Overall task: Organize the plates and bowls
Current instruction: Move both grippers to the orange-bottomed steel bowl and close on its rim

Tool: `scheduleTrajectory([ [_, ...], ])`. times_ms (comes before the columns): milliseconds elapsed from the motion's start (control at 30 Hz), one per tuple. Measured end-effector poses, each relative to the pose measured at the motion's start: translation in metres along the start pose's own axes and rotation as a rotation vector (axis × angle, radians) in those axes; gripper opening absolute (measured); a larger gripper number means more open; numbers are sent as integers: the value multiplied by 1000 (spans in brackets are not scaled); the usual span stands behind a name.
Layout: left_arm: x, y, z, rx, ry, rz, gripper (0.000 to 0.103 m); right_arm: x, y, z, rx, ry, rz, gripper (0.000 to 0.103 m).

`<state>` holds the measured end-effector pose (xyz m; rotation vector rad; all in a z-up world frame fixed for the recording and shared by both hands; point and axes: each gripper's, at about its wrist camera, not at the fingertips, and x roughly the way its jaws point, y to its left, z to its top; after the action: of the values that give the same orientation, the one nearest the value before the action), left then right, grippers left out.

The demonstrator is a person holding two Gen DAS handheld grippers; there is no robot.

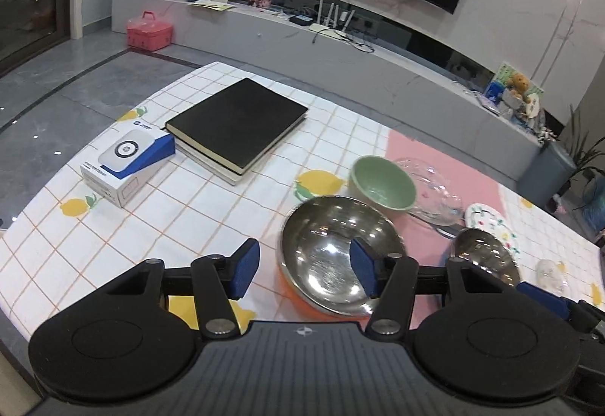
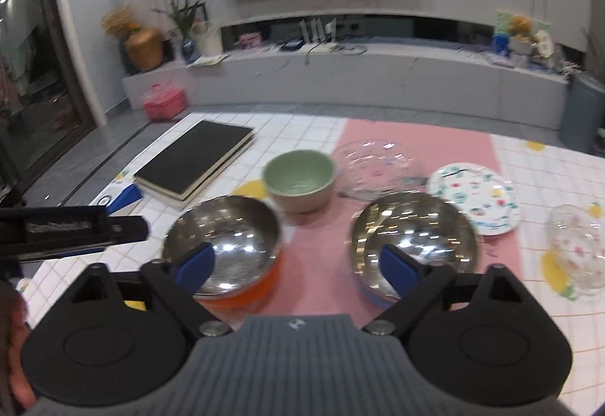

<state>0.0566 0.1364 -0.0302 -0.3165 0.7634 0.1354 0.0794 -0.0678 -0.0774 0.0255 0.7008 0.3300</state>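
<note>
Closest in, the left gripper (image 1: pixel 304 270) hangs low over the table with its blue-padded fingers spread wide apart, holding nothing; its right pad sits in front of the orange-bottomed steel bowl (image 1: pixel 336 268), the left pad over bare tablecloth (image 1: pixel 159 211). The right gripper (image 2: pixel 298 266) is likewise spread wide and holding nothing, one pad in front of that same orange-bottomed steel bowl (image 2: pixel 227 246) and the other in front of the blue-bottomed steel bowl (image 2: pixel 412 238), with the pink strip of the cloth showing between them. The two steel bowls stand side by side, apart from each other, at the near edge of the table. Just behind them is the green bowl (image 2: pixel 300 185), upright, and right beside it a clear glass bowl (image 2: pixel 374 166). Further right lies a patterned plate (image 2: pixel 476 196), its near edge tucked behind the blue-bottomed bowl's rim, and a clear glass cup (image 2: pixel 576 246) stands near the table's right side. Off to the left rest a black book (image 1: pixel 238 123) stacked on another, and a small white and blue box (image 1: pixel 126 166) just beside them.
</note>
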Motion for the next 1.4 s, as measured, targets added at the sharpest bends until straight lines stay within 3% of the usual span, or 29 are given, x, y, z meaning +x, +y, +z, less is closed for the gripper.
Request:
scheduleTrajectory([
  [267, 28, 13, 3, -46, 35, 37, 59, 40, 11, 7, -10, 78, -6, 66],
  [600, 64, 19, 0, -78, 104, 40, 59, 82, 5, 11, 54, 169, -2, 63],
  [767, 79, 21, -1, -100, 148, 49, 58, 99, 2, 8, 99, 206, 14, 55],
  [867, 85, 19, -2, -104, 166, 60, 50, 105, 0, 6, 125, 221, 30, 46],
  [1000, 90, 15, -4, -89, 187, 74, 31, 110, -1, 4, 140, 230, 45, 34],
  [1067, 91, 14, -5, -86, 190, 76, 28, 111, 0, 4, 142, 233, 50, 21],
  [1200, 91, 11, -5, -82, 194, 52, 11, 112, -2, 4, 157, 236, 54, 18],
  [1400, 86, 8, -6, -72, 195, 69, 10, 105, -2, 6, 152, 225, 48, 17],
])
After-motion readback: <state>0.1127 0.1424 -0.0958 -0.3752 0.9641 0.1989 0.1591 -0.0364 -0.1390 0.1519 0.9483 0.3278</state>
